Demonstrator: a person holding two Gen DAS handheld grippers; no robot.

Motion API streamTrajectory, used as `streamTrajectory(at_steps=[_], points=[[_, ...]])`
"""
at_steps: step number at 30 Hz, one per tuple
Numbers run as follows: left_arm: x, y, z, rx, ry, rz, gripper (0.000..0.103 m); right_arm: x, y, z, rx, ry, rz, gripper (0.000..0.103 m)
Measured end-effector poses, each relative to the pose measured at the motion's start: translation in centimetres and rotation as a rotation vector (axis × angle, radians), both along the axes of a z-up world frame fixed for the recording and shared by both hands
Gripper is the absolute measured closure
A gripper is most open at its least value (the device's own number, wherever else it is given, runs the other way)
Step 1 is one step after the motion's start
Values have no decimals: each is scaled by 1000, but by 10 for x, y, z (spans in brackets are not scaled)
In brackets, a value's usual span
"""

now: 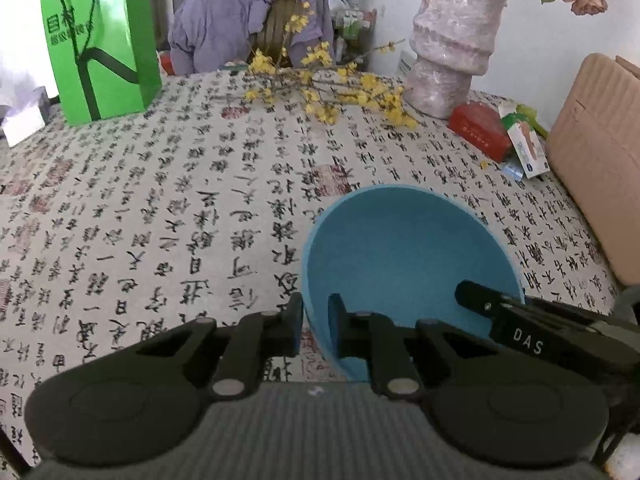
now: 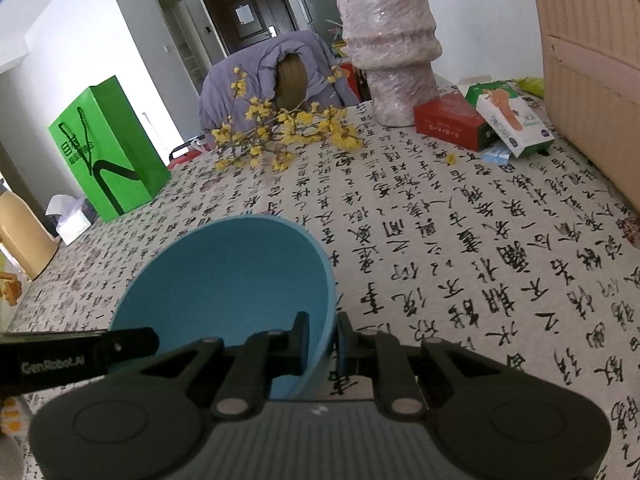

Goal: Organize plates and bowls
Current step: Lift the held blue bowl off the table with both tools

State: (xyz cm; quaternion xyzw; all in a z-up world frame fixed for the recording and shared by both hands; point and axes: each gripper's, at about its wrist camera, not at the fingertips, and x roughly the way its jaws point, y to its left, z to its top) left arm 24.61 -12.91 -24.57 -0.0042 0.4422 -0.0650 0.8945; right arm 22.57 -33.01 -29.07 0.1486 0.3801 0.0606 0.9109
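Left wrist view:
Bowl: blue bowl sits on the calligraphy tablecloth, near the table's front, well apart from the wrapped vase and yellow flower sprigs.
Left gripper: jaws drawn narrow, one finger outside the bowl's near-left wall, the other inside; the pads pinch the rim.
Other tool: right gripper's finger reaches into the bowl from the far side.
Risk: the hold is a thin pinch on a smooth sloping wall; a lift led by one hand could, in my judgement, tilt the bowl and let the rim slide out.

Right wrist view:
Bowl: same blue bowl, open side up, nothing inside.
Right gripper: narrow too, clamped across the bowl's right wall, one finger each side.
Risk: uneven pulling by the two hands could twist the bowl; a swing toward the green bag or the flower sprigs may knock them.
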Motion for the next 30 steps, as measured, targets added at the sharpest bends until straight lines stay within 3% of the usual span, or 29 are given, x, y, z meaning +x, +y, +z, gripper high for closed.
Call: streamTrajectory(at_steps=[30], points=[[-39,53,36,-37,-78,44,89,-29,56,51,-51,-80,44,90]])
